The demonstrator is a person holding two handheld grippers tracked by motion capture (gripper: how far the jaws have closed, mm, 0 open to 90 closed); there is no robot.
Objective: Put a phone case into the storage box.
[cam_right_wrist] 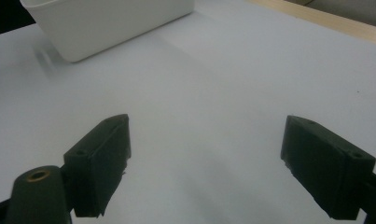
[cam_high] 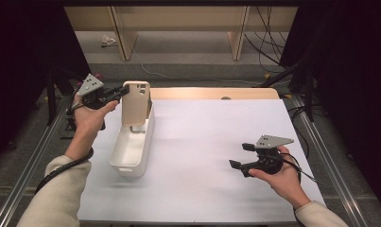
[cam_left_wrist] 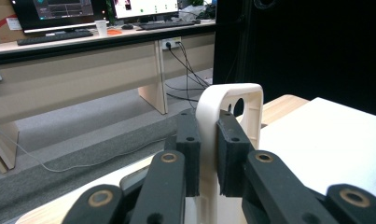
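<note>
A beige phone case (cam_high: 135, 102) stands upright over the far end of a long white bin (cam_high: 131, 147). My left gripper (cam_high: 123, 91) is shut on the case's upper left edge. In the left gripper view the two black pads clamp the cream rim of the case (cam_left_wrist: 232, 100) from both sides, my left gripper (cam_left_wrist: 208, 156) pointing along it. At the right of the white table my right gripper (cam_high: 241, 155) is held low, open, with nothing between its fingers. The right gripper view shows my right gripper (cam_right_wrist: 206, 163) with jaws wide apart over bare table, the bin (cam_right_wrist: 106, 23) beyond.
The white table sheet (cam_high: 202, 142) lies on a wooden top (cam_high: 212, 92) that shows at the far edge. Metal rails (cam_high: 32, 156) run along both sides. Wooden desks (cam_high: 178, 23) and loose cables (cam_high: 268, 42) stand on the floor beyond.
</note>
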